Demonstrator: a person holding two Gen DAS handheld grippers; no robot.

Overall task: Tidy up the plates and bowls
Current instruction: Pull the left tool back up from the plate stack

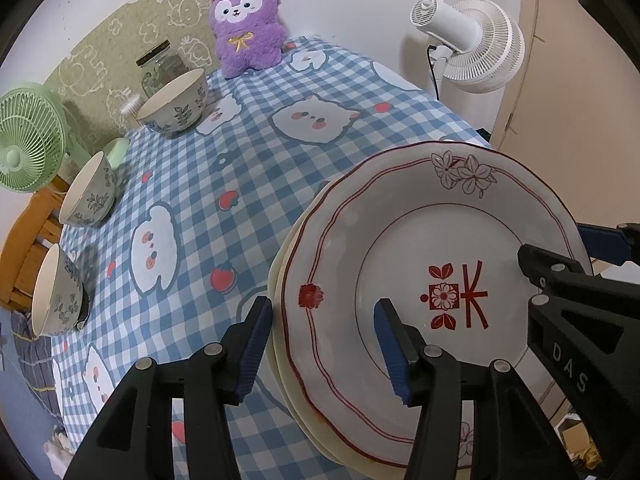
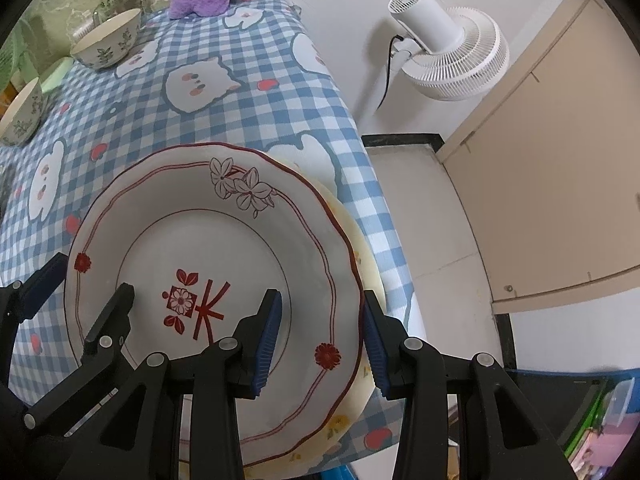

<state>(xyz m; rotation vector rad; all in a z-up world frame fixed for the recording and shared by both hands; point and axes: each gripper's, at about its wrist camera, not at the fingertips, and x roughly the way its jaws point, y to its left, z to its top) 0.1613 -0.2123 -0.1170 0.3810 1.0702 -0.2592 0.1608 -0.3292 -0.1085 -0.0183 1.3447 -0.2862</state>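
Soft indoor light, sharp pictures, bent edges

The room was bright enough and the light was even, with no strong glare. The bowls (image 1: 176, 102) cast small dark shadows on the checked tablecloth (image 1: 248, 168). The top plate (image 1: 432, 248) looked a bit shiny but not blinding. Both pictures were clear in the middle. Straight lines curved near the sides, like the door edge (image 2: 516, 76), and the corners went black. The gripper fingers (image 2: 268, 344) up close looked huge and stretched.
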